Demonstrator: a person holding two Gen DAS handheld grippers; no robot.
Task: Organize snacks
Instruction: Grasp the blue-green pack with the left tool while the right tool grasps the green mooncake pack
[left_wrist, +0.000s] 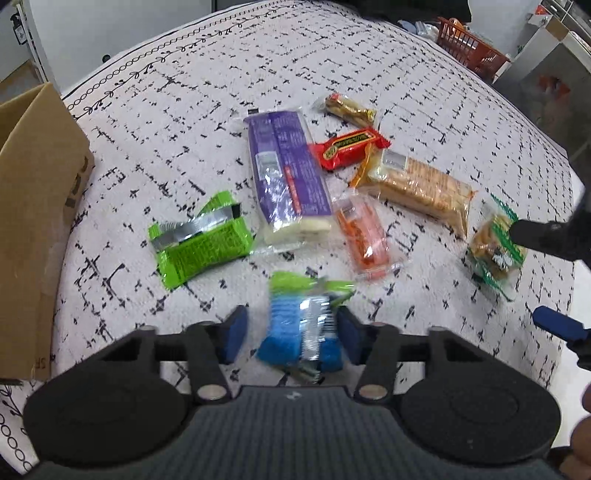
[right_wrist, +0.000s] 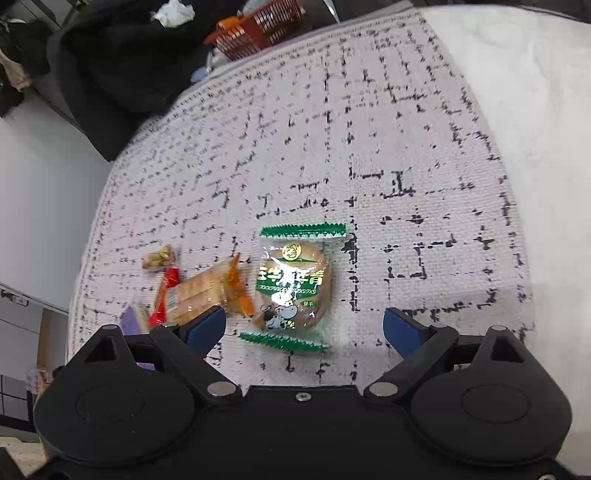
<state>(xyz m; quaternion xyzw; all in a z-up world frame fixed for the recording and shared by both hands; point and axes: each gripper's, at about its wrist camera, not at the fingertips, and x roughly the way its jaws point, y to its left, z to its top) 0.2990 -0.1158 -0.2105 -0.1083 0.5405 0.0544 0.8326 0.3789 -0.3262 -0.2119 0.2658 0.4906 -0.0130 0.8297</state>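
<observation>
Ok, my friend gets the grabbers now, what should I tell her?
Left tool: open around the blue snack pack, not squeezing yet.
Right tool: open, the green-edged cookie pack lying between its fingers on the cloth.
The other snacks are loose on the cloth beside the cardboard box.
Done: nothing sorted that I can see.
Left: probably grab both, then the rest.

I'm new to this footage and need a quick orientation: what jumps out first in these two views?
A bright scatter of snack packets on the patterned cloth: a long purple pack mid-table, a lime-green packet to its left. The left gripper straddles a blue packet, and the open right gripper faces a green-edged biscuit packet.
</observation>
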